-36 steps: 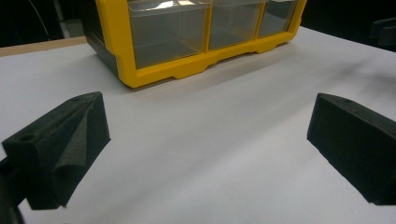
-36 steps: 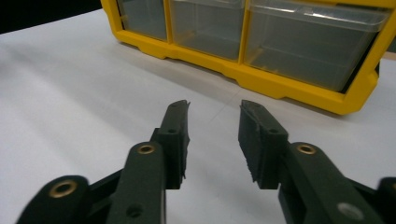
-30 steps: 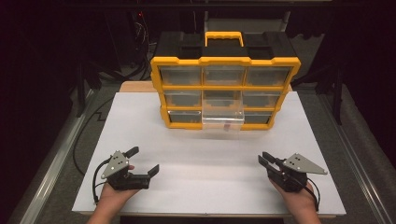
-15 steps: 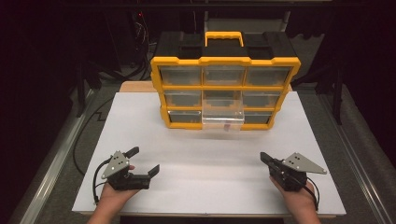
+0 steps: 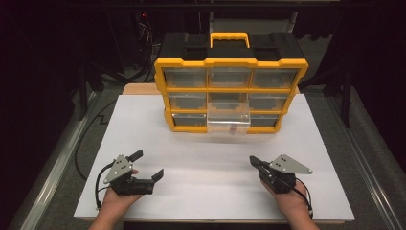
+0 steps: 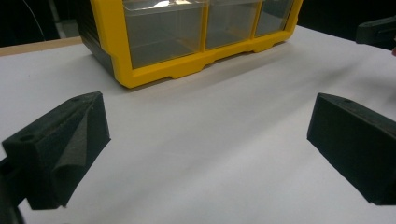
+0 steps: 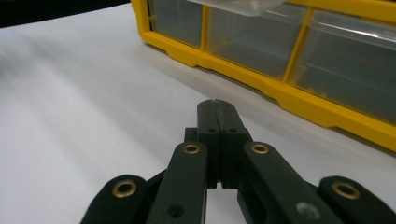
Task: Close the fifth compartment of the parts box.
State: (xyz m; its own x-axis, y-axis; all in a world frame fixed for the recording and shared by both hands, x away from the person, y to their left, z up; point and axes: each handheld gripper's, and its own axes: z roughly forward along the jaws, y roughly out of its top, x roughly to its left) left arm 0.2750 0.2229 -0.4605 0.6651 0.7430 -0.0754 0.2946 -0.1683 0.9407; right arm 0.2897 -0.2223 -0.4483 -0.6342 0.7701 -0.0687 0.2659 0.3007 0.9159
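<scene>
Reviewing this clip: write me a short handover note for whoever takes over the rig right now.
Left hand-held gripper: jaws wide open, nothing between them, low over the white table at the near left.
Right hand-held gripper: jaws shut on nothing, at the near right, pointing toward the organizer.
The yellow drawer organizer stands at the far middle of the table. Its bottom middle drawer is pulled out; the other drawers sit flush.
Done: one drawer open. A small thing lies in it, too small to identify.
Left: probably reaching into or closing that drawer; neither gripper touches it yet.

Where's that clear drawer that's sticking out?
In the high view, the clear drawer juts from the bottom row's middle slot of the yellow organizer, over the white tabletop.
</scene>
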